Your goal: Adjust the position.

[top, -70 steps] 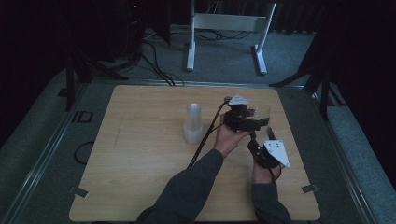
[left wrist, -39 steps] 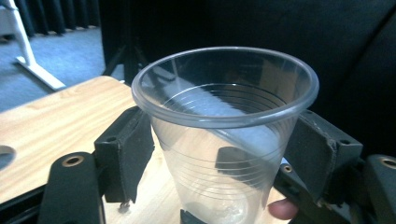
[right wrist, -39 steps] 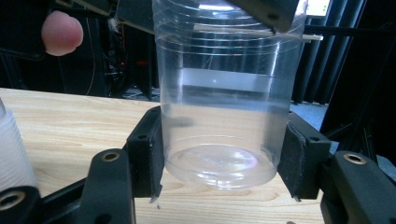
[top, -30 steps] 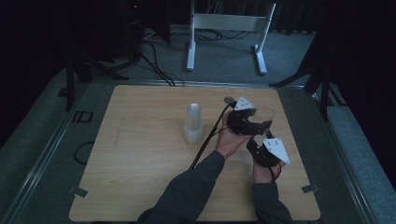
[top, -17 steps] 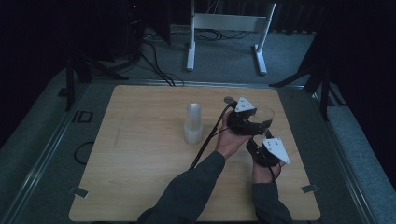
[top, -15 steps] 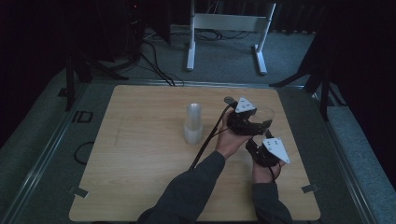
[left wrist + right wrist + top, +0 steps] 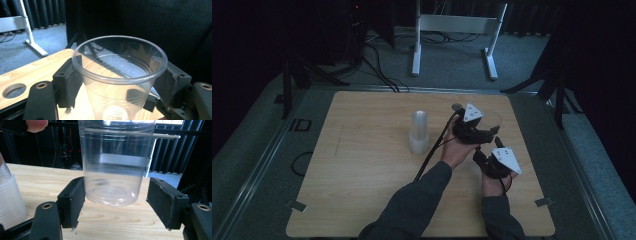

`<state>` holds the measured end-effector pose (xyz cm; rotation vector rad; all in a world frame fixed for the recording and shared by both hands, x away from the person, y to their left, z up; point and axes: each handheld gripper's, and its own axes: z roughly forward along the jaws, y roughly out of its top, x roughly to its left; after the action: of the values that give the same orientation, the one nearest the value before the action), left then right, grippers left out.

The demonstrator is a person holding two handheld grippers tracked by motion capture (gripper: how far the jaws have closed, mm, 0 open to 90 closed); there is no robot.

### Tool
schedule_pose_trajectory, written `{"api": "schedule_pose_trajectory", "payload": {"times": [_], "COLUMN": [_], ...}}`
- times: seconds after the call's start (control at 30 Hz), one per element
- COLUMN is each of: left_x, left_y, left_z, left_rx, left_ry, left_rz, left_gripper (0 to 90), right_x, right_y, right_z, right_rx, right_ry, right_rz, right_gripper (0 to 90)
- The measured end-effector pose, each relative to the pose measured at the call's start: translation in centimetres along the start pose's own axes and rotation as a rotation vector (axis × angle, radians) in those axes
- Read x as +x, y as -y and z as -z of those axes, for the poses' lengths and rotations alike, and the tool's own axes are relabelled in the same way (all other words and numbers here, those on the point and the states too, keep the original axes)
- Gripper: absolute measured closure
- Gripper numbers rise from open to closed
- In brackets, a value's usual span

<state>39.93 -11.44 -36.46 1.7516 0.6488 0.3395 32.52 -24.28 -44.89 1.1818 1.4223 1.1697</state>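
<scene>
Nearest the person, the right claw has just been opening; its jaws stand apart around the base of the clear cup, the right pad clear of it, so the cup is released there. Just beyond, the left claw is clenched on the cup's wall under the rim, holding it upright above the bench. Farther left stands a stack of cups.

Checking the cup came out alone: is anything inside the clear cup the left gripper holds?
The clear cup looks empty; through it show the table and its own base.
</scene>
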Motion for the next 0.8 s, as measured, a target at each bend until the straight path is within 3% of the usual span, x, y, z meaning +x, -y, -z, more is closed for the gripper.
{"api": "schedule_pose_trajectory", "payload": {"times": [0.03, 0.43, 0.8], "left_x": [0.2, 1.2, 1.3], "left_y": [0.1, 0.3, 0.4], "left_z": [-0.1, 0.1, 0.5], "left_rx": [0.007, 0.006, -0.007], "left_ry": [-0.025, -0.094, -0.103], "left_rz": [-0.017, -0.026, -0.03], "left_gripper": [28.2, 28.4, 28.4], "right_x": [0.0, -0.2, -1.1], "right_y": [0.0, 0.1, 0.0], "right_z": [0.0, 0.1, -0.1], "right_rx": [-0.001, 0.011, 0.029], "right_ry": [-0.002, -0.001, 0.015], "right_rz": [0.002, 0.002, -0.028], "right_gripper": [30.3, 30.2, 34.0]}}
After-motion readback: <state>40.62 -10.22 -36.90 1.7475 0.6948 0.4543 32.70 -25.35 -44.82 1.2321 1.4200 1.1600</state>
